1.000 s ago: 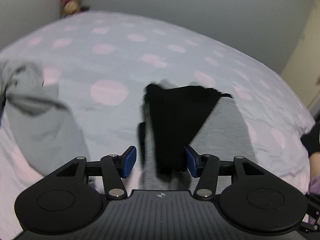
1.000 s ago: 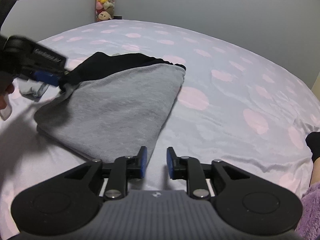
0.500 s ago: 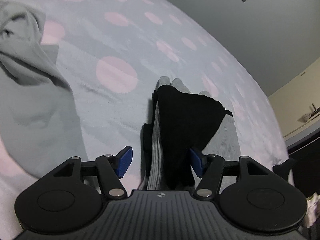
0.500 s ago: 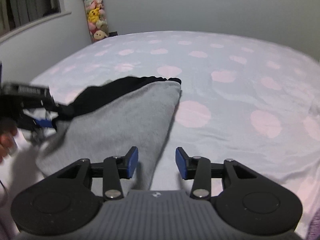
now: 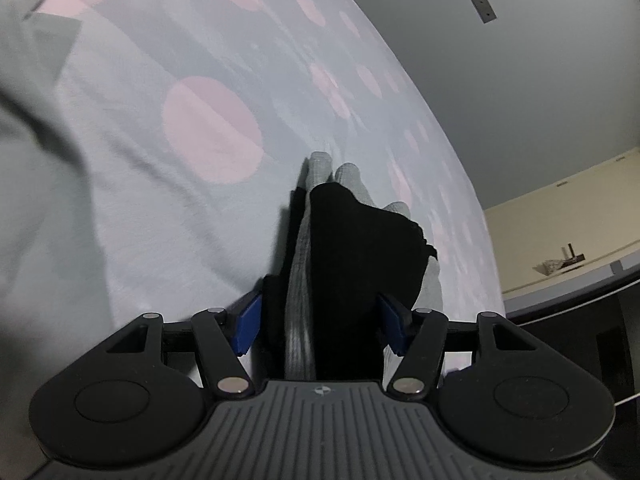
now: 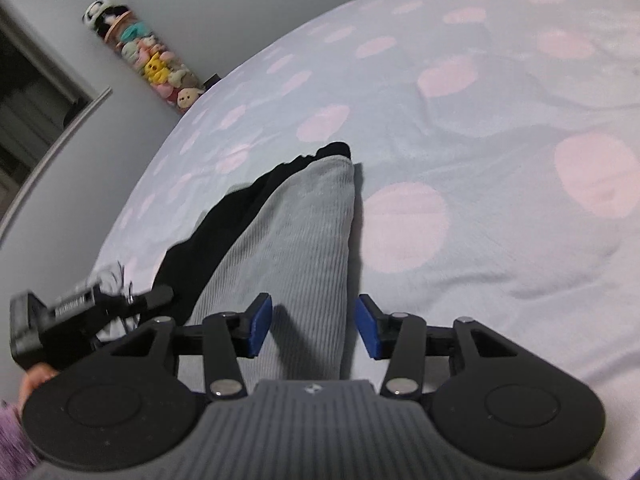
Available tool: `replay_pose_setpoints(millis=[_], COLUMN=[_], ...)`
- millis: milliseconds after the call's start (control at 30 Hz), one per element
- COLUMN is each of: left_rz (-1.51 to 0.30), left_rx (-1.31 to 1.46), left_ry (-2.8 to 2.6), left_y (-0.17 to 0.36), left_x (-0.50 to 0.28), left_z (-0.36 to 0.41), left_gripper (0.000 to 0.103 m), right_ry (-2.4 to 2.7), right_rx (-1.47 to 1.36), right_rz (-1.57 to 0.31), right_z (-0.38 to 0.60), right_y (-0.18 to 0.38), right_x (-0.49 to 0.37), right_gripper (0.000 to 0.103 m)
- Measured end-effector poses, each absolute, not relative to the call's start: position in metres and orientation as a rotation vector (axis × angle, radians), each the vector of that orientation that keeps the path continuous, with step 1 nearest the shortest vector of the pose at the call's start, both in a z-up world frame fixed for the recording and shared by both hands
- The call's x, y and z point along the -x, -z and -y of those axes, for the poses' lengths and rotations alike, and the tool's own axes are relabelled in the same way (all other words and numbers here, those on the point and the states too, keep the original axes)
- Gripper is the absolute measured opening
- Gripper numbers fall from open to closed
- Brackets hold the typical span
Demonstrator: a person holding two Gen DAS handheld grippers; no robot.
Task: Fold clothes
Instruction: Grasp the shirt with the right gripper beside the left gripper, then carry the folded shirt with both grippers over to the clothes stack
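The pale blue bedsheet with pink dots [image 6: 500, 128] fills both views, its edges cut off. On it lies the folded grey ribbed garment with black lining [image 6: 288, 240], long axis running away from the right gripper [image 6: 314, 326], near end hidden under both tools. The right gripper's jaws have just been widening, astride the garment's edge, unpressed. The left gripper [image 5: 320, 326] straddles bunched fabric; contact unclear
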State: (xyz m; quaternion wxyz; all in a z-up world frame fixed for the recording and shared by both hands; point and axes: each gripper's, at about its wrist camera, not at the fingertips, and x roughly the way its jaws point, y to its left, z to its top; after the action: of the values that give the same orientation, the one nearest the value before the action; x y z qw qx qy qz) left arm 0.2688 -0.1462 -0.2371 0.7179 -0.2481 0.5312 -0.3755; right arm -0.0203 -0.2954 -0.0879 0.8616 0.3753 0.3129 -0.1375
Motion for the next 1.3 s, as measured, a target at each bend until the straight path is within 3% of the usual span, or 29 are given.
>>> replay_pose_setpoints(millis=[333, 533, 733, 933, 1300], left_rz=[-1.16, -1.158, -1.146, -1.091, -0.895], left_rx=[0.541, 0.53, 0.51, 0.45, 0.391], left_ry=[0.919, 0.958, 0.987, 1.001, 1.058], left_y=[0.247, 0.251, 0.25, 0.236, 0.164], left_x=[-0.288, -0.296, -0.298, -0.289, -0.244], left_z=[0.165, 0.173, 0.178, 0.17, 0.149], left_gripper=[0.043, 0.032, 0.023, 0.019, 0.016], right_ry=[0.225, 0.196, 0.18, 0.177, 0.143], right_rx=[-1.03, -1.094, -1.106, -0.995, -0.793], right_rz=[-0.627, -0.614, -0.62, -0.612, -0.487], right_z=[0.326, 0.339, 0.346, 0.336, 0.304], right_y=[0.117, 0.128, 0.128, 0.111, 0.039], right_x=[-0.007, -0.023, -0.035, -0.033, 0.002], right_gripper=[0.047, 0.033, 0.026, 0.018, 0.016])
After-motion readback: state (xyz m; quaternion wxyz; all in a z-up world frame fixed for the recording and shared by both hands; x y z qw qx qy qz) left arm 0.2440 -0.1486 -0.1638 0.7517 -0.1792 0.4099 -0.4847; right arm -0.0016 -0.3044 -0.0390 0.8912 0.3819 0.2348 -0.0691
